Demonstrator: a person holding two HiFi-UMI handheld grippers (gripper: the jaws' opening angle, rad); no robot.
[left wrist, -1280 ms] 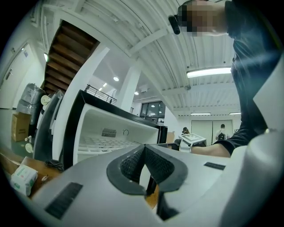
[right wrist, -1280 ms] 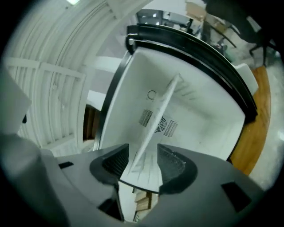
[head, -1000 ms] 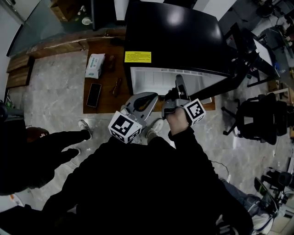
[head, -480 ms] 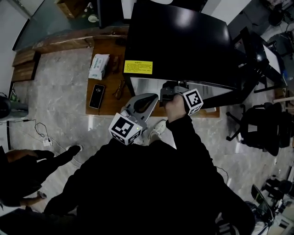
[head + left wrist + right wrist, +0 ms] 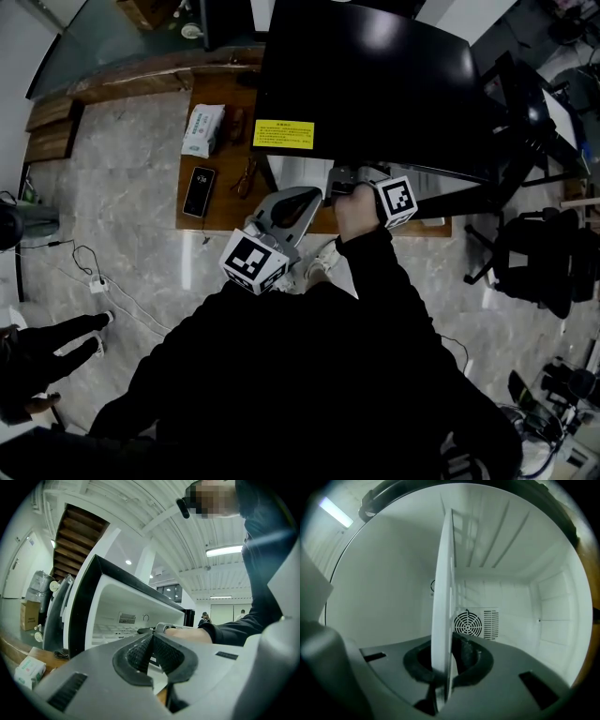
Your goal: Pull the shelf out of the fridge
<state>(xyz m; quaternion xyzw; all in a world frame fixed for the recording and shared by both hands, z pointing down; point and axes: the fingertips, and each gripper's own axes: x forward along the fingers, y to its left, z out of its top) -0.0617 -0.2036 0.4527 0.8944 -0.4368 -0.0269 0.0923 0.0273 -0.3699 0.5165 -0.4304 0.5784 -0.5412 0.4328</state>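
My right gripper point(image 5: 449, 667) reaches into the open fridge point(image 5: 375, 84), which fills the upper middle of the head view. Its fingers point(image 5: 474, 660) have just been closing and now clamp the front edge of the white shelf point(image 5: 444, 597). The shelf runs edge-on up the centre of the right gripper view, inside the white compartment, with the round fan grille point(image 5: 468, 624) behind it, right of centre. My left gripper point(image 5: 151, 651) hangs just outside the fridge opening, near the middle of the head view, with its fingers pressed together on nothing. Left of the fridge, on the wooden platform point(image 5: 214, 214), lie a tissue pack point(image 5: 203, 129), a phone point(image 5: 197, 190) and glasses point(image 5: 246, 175).
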